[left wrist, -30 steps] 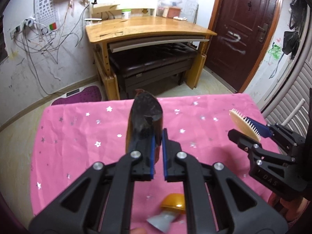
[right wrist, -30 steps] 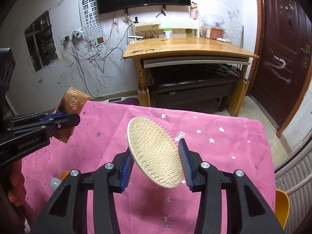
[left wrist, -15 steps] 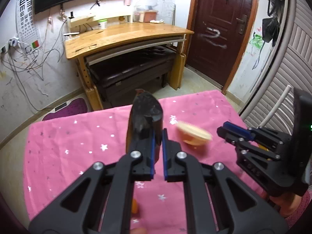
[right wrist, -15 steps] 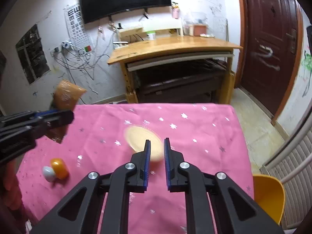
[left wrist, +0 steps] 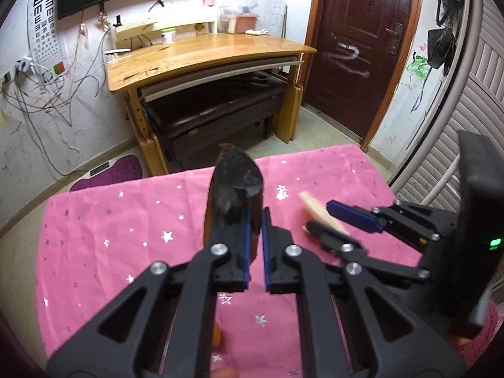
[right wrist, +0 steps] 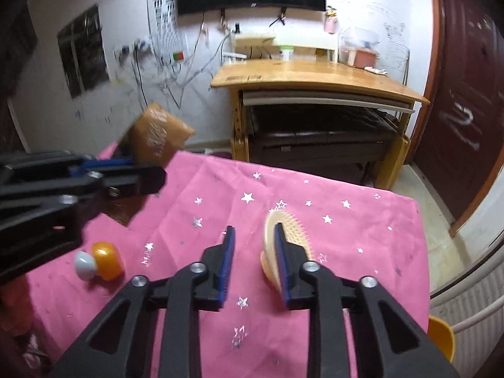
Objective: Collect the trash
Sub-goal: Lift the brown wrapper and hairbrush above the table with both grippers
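A: What is the left gripper (left wrist: pixel 255 245) carrying?

B: Its fingers (left wrist: pixel 244 249) are clenched on a brown snack wrapper (left wrist: pixel 234 186), held up above the desk (left wrist: pixel 104 220) with its pink starred cloth. In the right wrist view the same wrapper (right wrist: pixel 157 134) sits at the far left, off the cloth and well above it.

A: And the right gripper (right wrist: pixel 253 258)?

B: Released. The fingers (right wrist: pixel 227 255) stand apart with nothing between them. The cream hairbrush (right wrist: pixel 288 234) lies on the cloth, bristles up, just to the right of the right-hand finger; whether it touches that finger I cannot tell.

A: So which step is this?

B: I'd judge the wrapper is the trash in hand, lifted and waiting to be carried off. No bin shows in either view, unless the yellow rim (right wrist: pixel 441 337) at the near right, off the desk edge, is one.

A: Anything else on the desk?

B: An orange and pale blue capsule toy (right wrist: pixel 99 260) at the near left.

A: Next move?

B: Probably take the wrapper to the bin and only then let go, keeping the grip firm, since thin foil slips. The empty right gripper is free for any further trash.
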Motion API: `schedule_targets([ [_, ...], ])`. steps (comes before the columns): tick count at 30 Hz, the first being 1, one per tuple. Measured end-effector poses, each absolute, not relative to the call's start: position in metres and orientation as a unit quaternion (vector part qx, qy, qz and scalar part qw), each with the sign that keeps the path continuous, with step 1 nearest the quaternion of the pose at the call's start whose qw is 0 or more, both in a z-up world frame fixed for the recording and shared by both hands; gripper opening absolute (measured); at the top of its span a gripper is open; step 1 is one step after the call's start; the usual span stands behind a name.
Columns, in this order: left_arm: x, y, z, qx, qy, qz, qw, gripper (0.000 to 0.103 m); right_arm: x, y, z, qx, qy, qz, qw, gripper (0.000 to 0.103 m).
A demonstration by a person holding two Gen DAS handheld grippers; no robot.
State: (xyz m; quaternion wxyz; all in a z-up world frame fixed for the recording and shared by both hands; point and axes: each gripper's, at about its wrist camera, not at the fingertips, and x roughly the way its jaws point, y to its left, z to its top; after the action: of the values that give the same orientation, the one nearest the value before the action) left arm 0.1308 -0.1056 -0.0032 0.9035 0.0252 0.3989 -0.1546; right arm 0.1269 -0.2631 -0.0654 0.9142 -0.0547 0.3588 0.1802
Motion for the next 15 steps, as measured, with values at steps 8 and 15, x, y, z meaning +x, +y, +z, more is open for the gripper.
schedule_targets([
  [8,0.132,-0.092,-0.006,0.016,0.402,-0.149,0.903,0.006,0.151,-0.265,-0.088,-0.067,0.381,0.122,0.914,0.053],
  [15,0.131,-0.094,-0.007,0.016,0.403,-0.153,0.902,0.006,0.154,-0.291,-0.093,-0.021,0.386,0.103,0.916,0.016],
])
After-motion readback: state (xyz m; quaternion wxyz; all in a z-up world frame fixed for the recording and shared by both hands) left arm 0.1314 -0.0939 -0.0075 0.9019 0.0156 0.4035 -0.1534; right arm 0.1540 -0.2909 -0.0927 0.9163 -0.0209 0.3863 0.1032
